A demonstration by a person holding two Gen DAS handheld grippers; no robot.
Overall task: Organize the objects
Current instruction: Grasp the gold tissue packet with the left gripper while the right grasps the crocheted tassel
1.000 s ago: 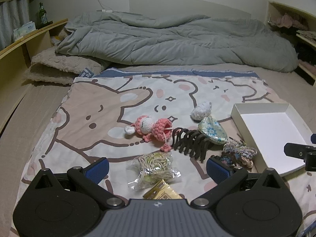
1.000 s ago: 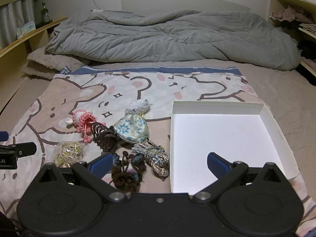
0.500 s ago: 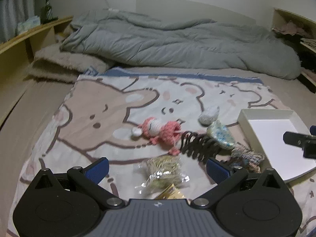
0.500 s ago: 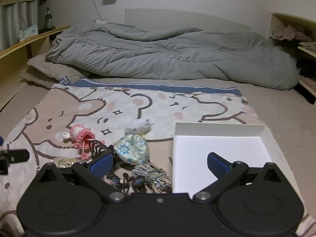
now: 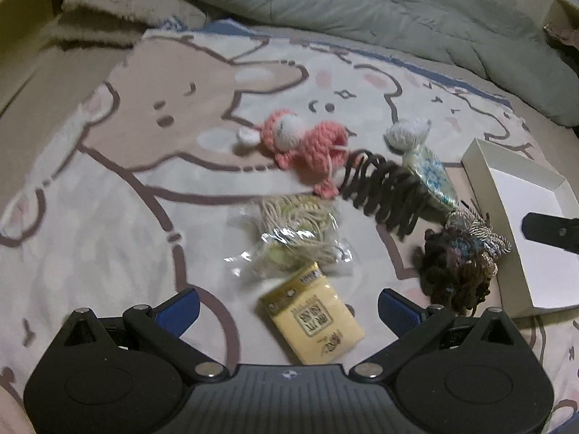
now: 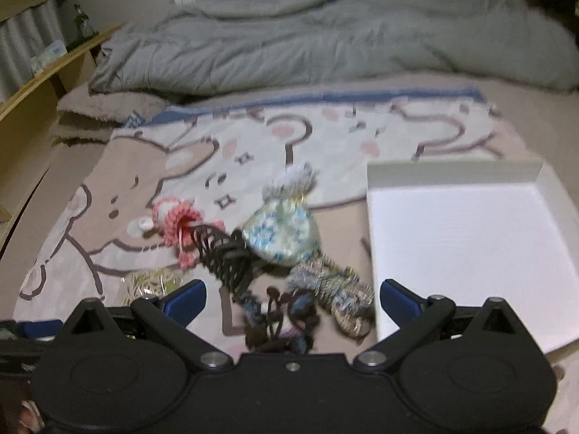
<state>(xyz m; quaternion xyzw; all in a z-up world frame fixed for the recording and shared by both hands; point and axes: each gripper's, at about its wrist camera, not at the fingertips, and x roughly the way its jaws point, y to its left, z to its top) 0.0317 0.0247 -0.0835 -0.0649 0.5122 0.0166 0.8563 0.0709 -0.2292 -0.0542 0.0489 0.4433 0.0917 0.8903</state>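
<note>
Both views are blurred, so fine detail on the small things is hard to read. Nearest, the left gripper [image 5: 287, 307] hangs with jaws spread wide and empty over a yellow packet [image 5: 313, 320], whose near end is cut off by the gripper body. The right gripper [image 6: 293, 296], likewise released and holding nothing, hides the near part of a dark yarn scrunchie [image 6: 280, 320] (its shape is hard to make out).

Just beyond lie a clear bag of cream string [image 5: 298, 233], a striped scrunchie [image 6: 334, 284], a dark claw clip [image 5: 387, 193] and a floral pouch [image 6: 280, 233], crowded and touching. The pink crochet doll [image 5: 302, 143] lies left of them.

To the right the white box [image 6: 466, 177] sits open and bare, its right edge cut off. Farther off, the cartoon blanket [image 5: 108, 166] is clear up to the grey duvet [image 6: 325, 43].
</note>
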